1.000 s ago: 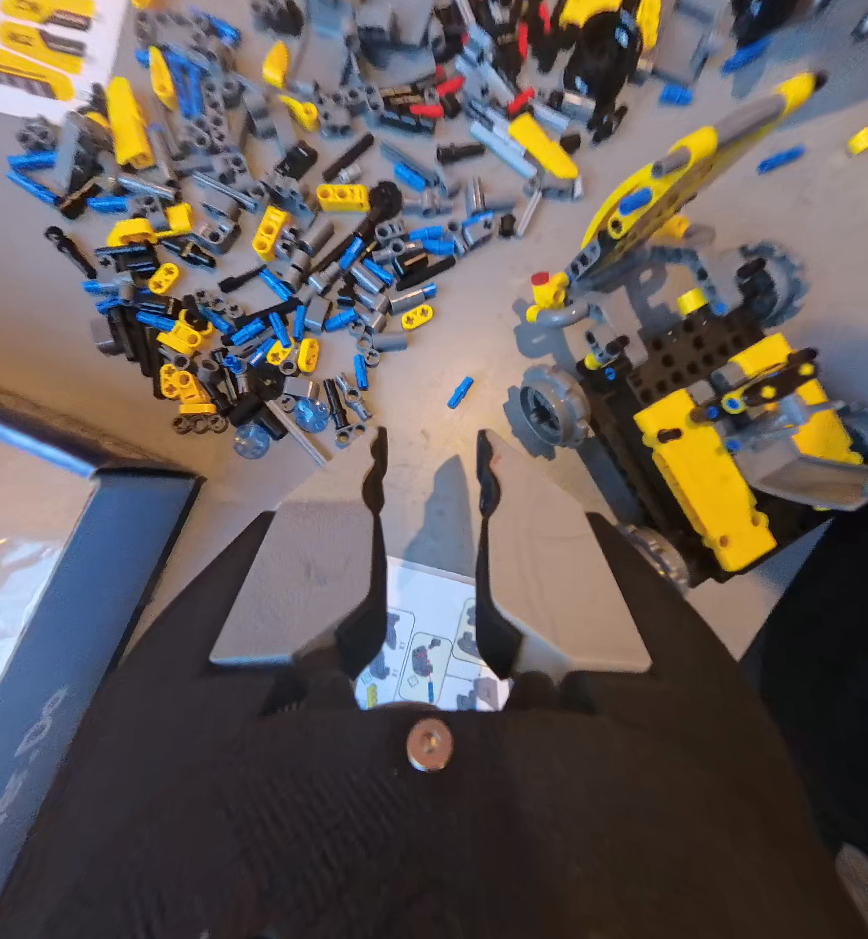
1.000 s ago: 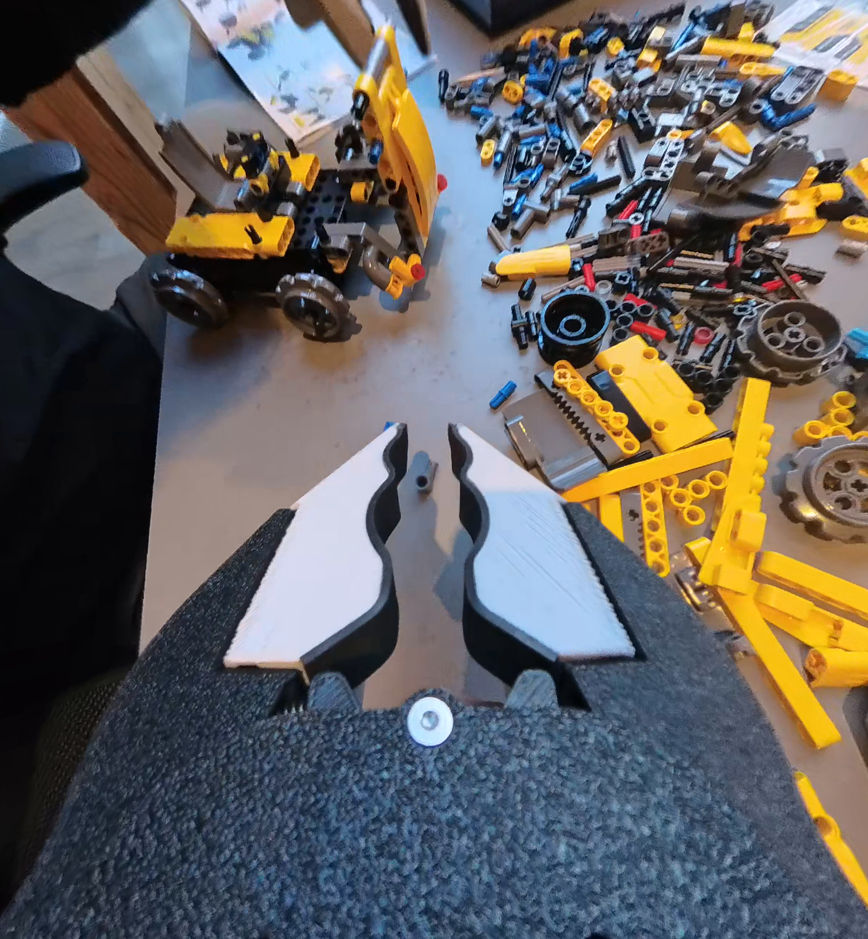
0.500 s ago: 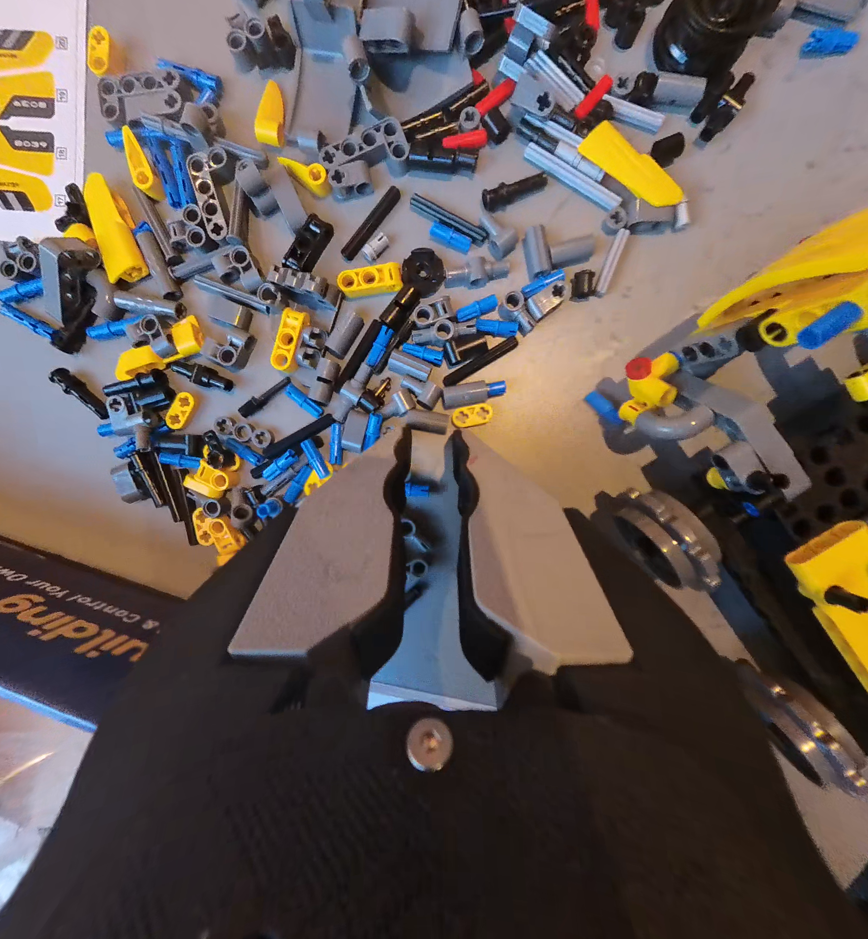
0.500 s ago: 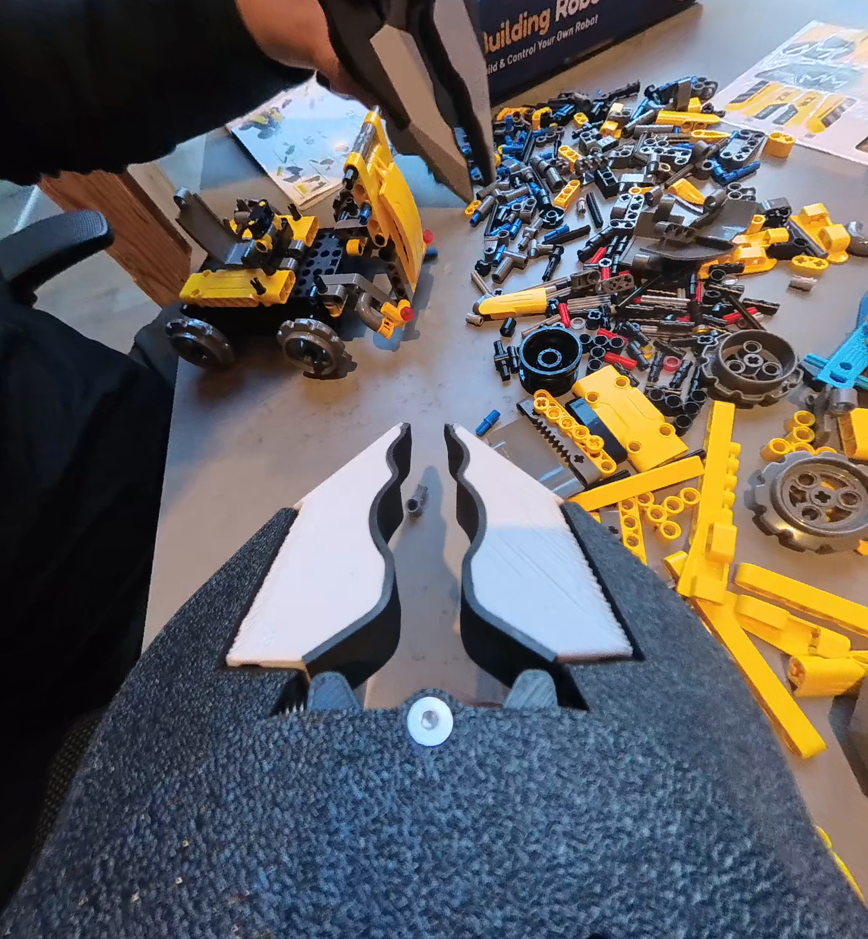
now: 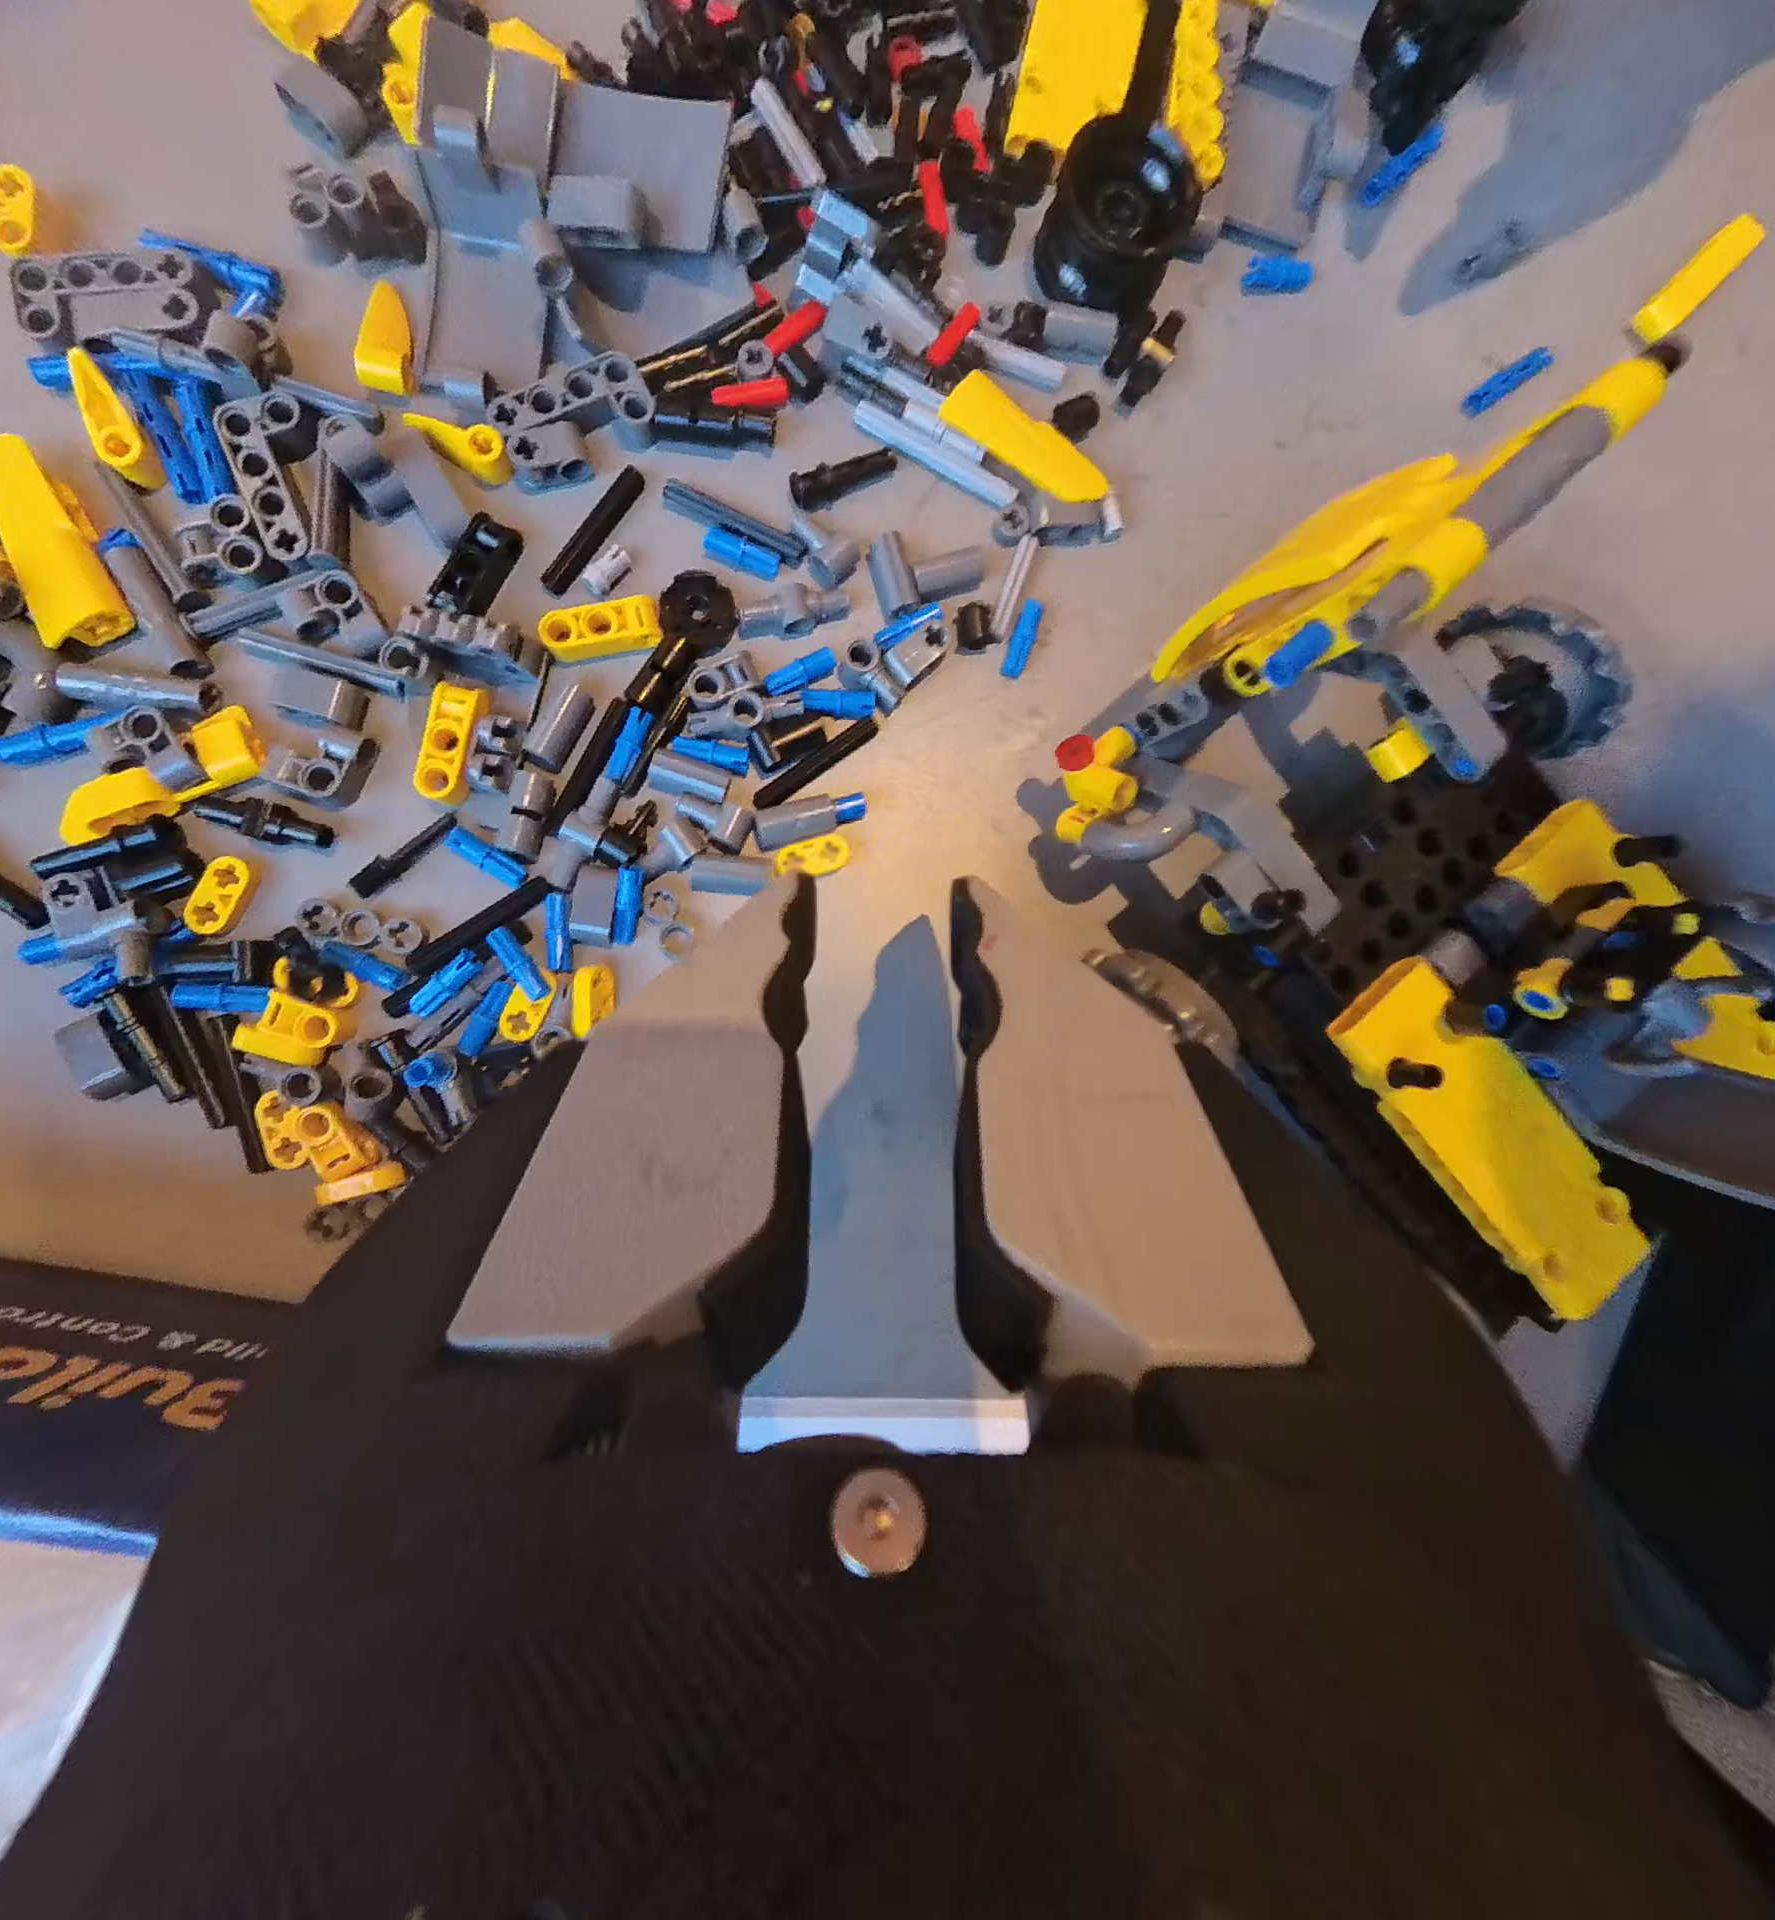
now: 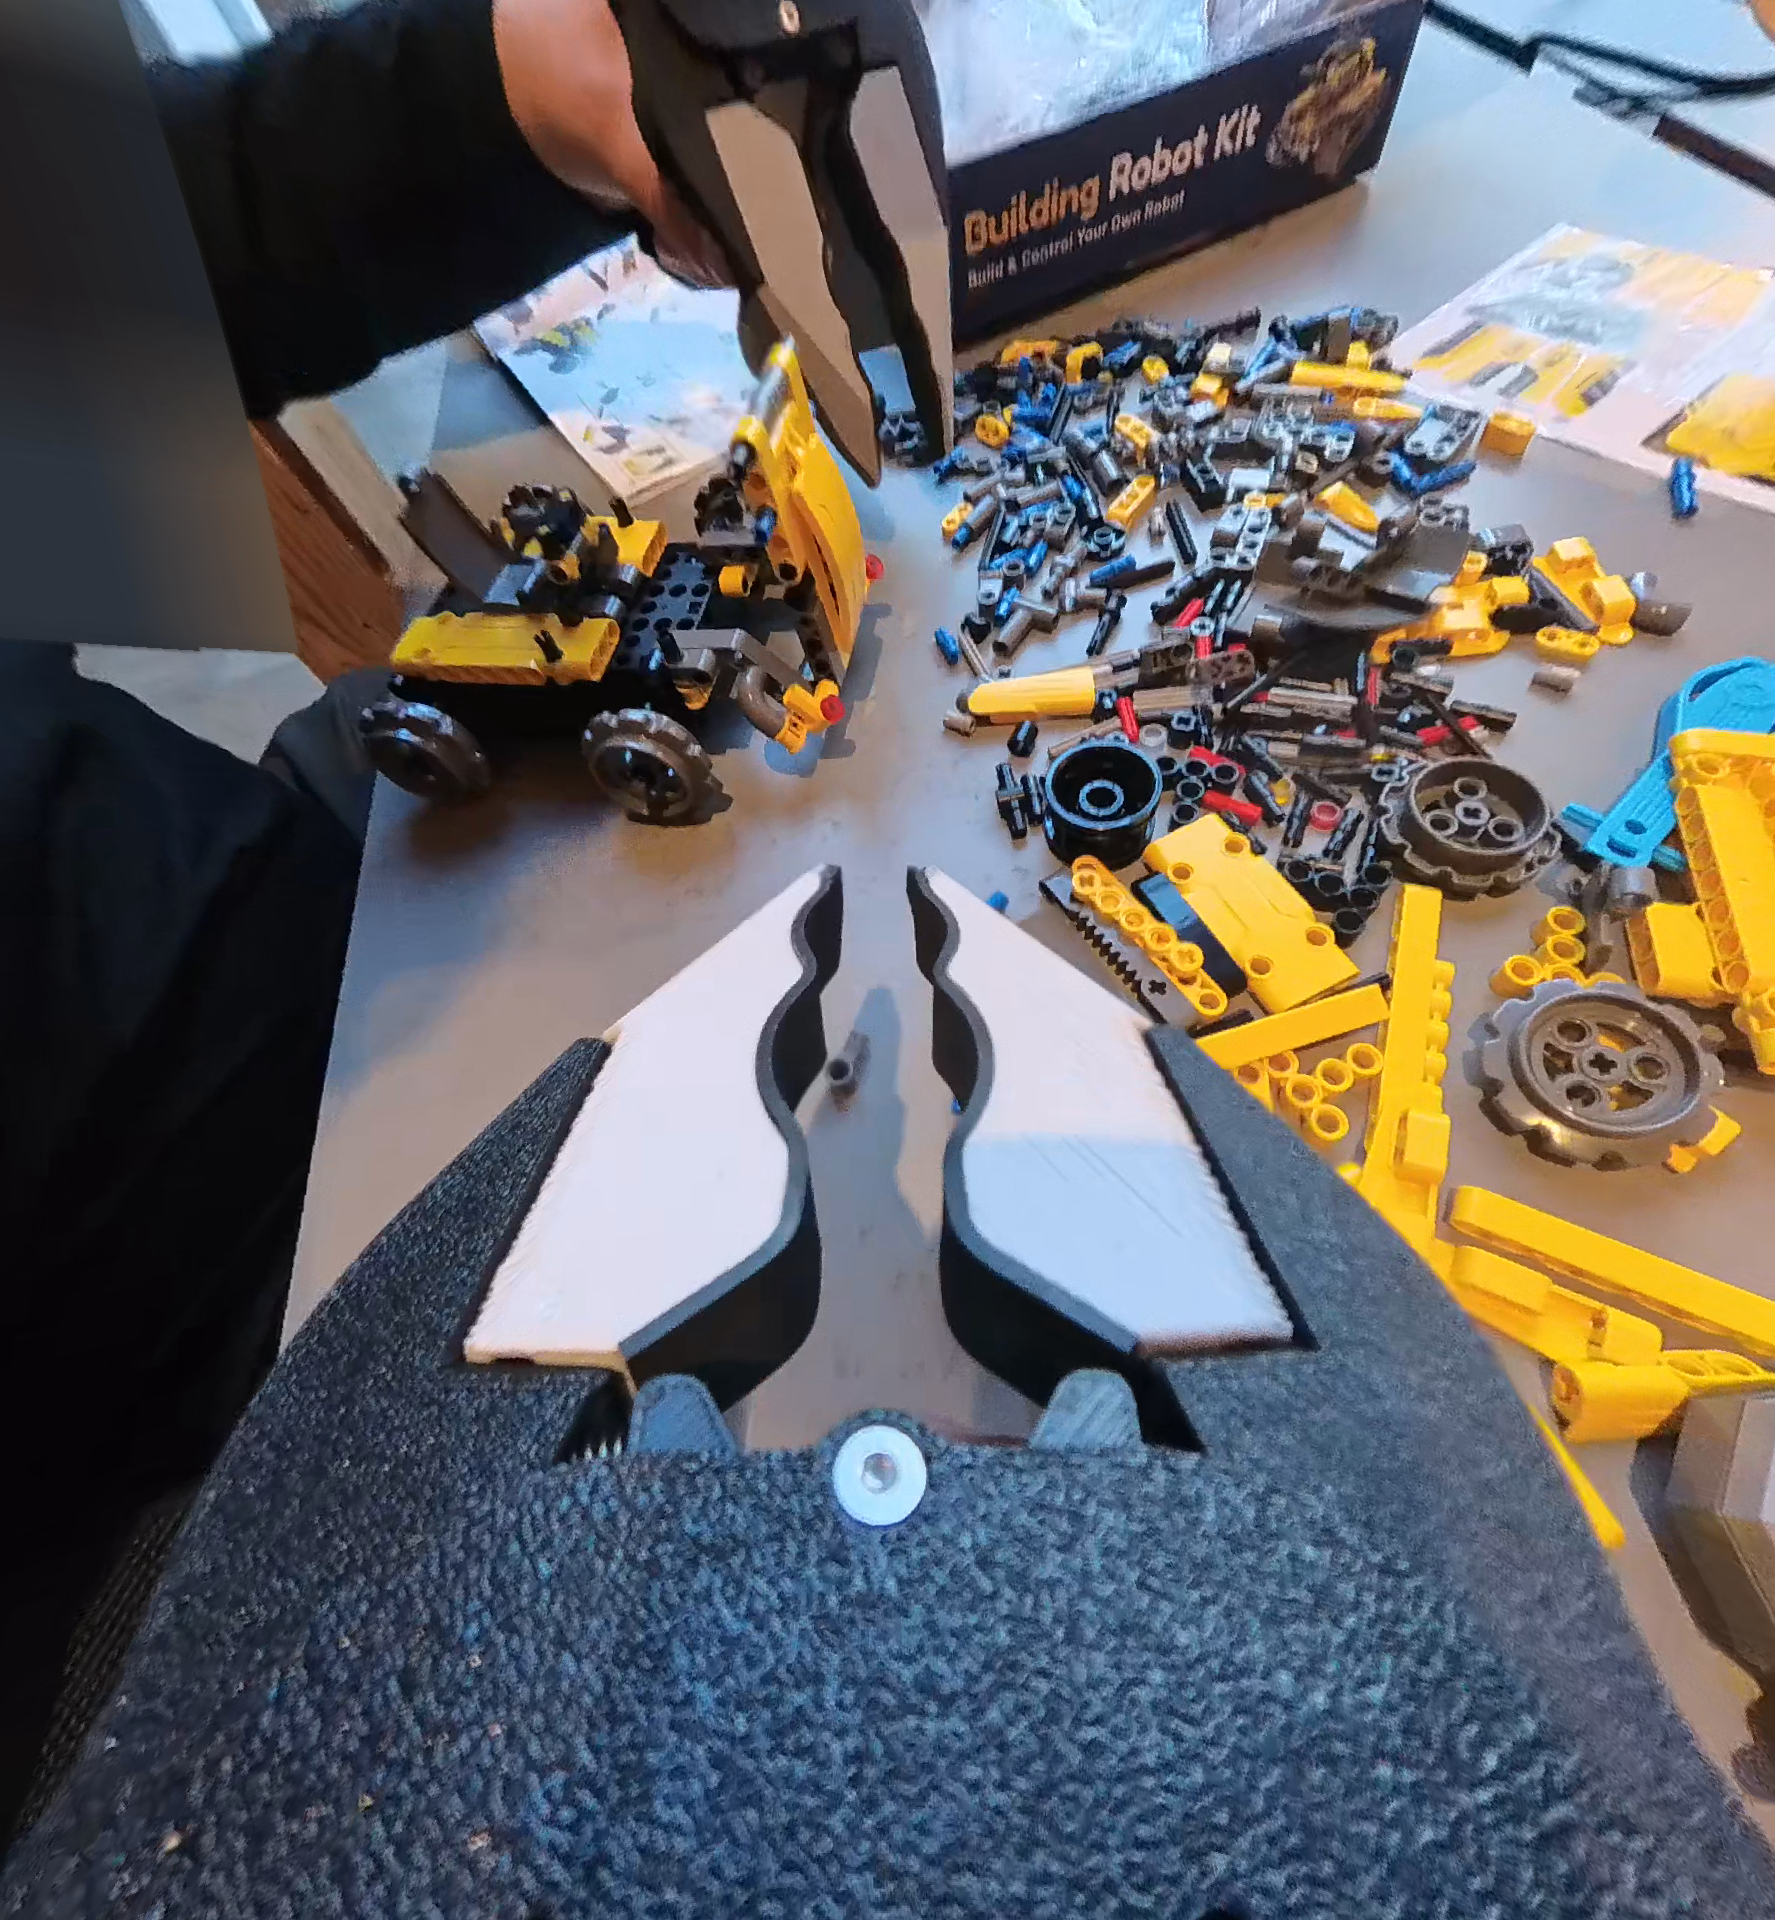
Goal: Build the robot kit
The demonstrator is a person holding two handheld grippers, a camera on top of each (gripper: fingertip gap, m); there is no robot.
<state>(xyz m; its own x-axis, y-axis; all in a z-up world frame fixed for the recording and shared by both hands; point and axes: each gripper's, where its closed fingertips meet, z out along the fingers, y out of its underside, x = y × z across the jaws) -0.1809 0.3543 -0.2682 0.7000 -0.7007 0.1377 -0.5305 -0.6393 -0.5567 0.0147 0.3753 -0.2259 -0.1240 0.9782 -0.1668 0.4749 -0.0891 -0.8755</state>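
My left gripper (image 5: 881,899) is open and empty, above bare grey table between a pile of small blue, grey, black and yellow building parts (image 5: 571,727) and a half-built yellow and black vehicle (image 5: 1465,1091). It also shows in the right wrist view (image 6: 893,447), held by a hand, with its tips just above the vehicle (image 6: 592,644) and the near edge of the pile (image 6: 1174,540). My right gripper (image 6: 872,883) is open by a narrow gap and empty. A small dark grey pin (image 6: 847,1060) lies on the table below, between its fingers.
A dark kit box (image 6: 1153,177) stands at the back, with a booklet (image 6: 613,384) and sticker sheets (image 6: 1641,343) beside it. Yellow beams (image 6: 1413,1039), a grey toothed wheel (image 6: 1600,1060), a black hub (image 6: 1101,800) and a blue tool (image 6: 1714,727) lie to the right. The table edge is at left. Left tips to right tips: about 20 centimeters. From the right gripper's tips to the black hub (image 6: 1101,800) is close to 8 centimeters.
My left gripper went forward over the small parts with narrowed jaws, then drew back toward the vehicle and opened wider, empty. My right gripper rose and tilted up; the pin stays on the table.
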